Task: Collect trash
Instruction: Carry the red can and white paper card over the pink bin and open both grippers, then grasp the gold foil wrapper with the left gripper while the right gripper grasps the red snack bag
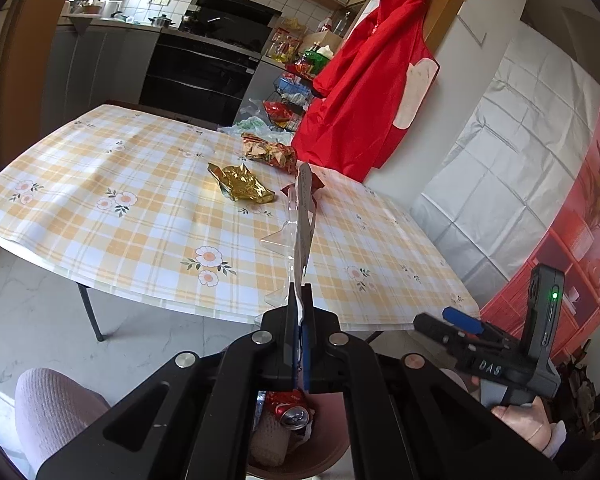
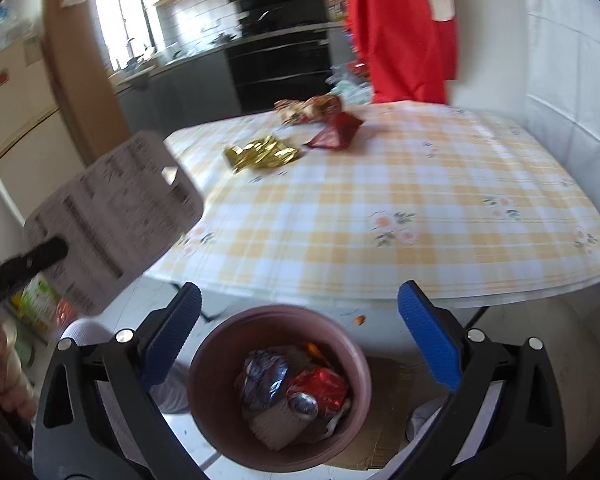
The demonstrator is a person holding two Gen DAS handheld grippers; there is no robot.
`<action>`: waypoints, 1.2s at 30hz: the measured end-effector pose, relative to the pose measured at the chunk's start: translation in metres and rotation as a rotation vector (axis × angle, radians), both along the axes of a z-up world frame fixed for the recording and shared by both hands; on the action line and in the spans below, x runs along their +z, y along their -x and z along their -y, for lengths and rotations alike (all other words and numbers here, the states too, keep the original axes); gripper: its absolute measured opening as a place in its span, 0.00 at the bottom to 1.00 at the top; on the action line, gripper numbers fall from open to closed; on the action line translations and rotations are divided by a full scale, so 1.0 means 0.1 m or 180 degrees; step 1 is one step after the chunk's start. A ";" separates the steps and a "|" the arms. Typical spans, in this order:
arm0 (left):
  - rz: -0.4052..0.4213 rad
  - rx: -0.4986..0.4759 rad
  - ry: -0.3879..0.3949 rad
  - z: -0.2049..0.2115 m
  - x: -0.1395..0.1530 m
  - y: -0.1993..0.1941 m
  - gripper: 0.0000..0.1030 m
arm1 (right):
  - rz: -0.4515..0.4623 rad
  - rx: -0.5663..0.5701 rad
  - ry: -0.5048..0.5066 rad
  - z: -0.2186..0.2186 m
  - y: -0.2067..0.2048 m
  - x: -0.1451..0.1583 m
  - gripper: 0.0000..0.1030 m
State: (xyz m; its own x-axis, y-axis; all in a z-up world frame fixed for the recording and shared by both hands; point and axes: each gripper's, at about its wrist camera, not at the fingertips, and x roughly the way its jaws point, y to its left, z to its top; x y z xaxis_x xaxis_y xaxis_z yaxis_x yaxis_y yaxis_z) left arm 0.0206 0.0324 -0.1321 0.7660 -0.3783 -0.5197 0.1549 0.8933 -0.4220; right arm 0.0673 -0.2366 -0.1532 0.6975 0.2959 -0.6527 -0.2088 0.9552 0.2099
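Observation:
My left gripper (image 1: 300, 308) is shut on a grey printed blister card (image 1: 304, 220) with a clear plastic front, held upright off the table's near edge; the right wrist view shows the card (image 2: 116, 216) face-on at left. My right gripper (image 2: 300, 300) stands open and empty above a pink bin (image 2: 204, 360) on the floor, which holds a crushed red can (image 2: 320, 388), a foil bag and a paper cup. On the table lie a gold wrapper (image 1: 242, 186) (image 2: 262, 154), a dark red wrapper (image 2: 334, 130) and crumpled red-gold packaging (image 1: 270, 151) (image 2: 308, 108).
The checked tablecloth (image 1: 120, 208) covers a folding table with a black leg (image 1: 90, 312). A red garment (image 1: 364, 92) hangs at the far right corner. A knee in pink fabric (image 1: 48, 408) sits left of the bin. Flat cardboard (image 2: 384, 432) lies under the bin.

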 end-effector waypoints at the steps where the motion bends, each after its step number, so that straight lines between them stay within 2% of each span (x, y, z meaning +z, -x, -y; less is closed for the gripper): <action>1: -0.0010 -0.0013 -0.0005 0.01 -0.01 0.00 0.01 | 0.0021 -0.0068 -0.0006 0.04 0.00 0.01 0.94; 7: -0.0085 -0.0122 -0.0044 0.12 -0.08 -0.01 0.01 | 0.0028 -0.0283 -0.0064 0.21 -0.02 0.02 0.94; 19: -0.0145 -0.0311 -0.0040 0.27 -0.12 -0.03 0.02 | 0.0002 -0.0289 -0.0068 0.23 -0.02 -0.01 0.94; 20: -0.0141 -0.0311 -0.0016 0.27 -0.13 -0.03 0.06 | -0.0001 -0.0289 -0.0069 0.22 -0.01 0.00 0.94; 22: -0.0137 -0.0274 0.0057 0.25 -0.13 -0.04 0.39 | -0.0011 -0.0292 -0.0069 0.22 -0.02 0.00 0.94; 23: -0.0128 -0.0240 0.0112 0.22 -0.12 -0.04 0.67 | -0.0015 -0.0289 -0.0069 0.22 -0.02 0.00 0.94; 24: -0.0086 -0.0163 0.0222 0.16 -0.12 -0.02 0.71 | -0.0020 -0.0286 -0.0068 0.22 -0.02 0.00 0.94; 26: -0.0075 -0.0080 0.0271 0.10 -0.11 -0.03 0.75 | -0.0028 -0.0284 -0.0059 0.22 -0.03 -0.01 0.94; 32: -0.0086 0.0162 0.0078 0.04 -0.09 -0.04 0.90 | -0.0045 -0.0280 -0.0050 0.21 -0.03 -0.01 0.94; 36: -0.0121 0.0251 -0.0011 0.02 -0.11 -0.05 0.93 | -0.0061 -0.0278 -0.0041 0.20 -0.04 -0.03 0.94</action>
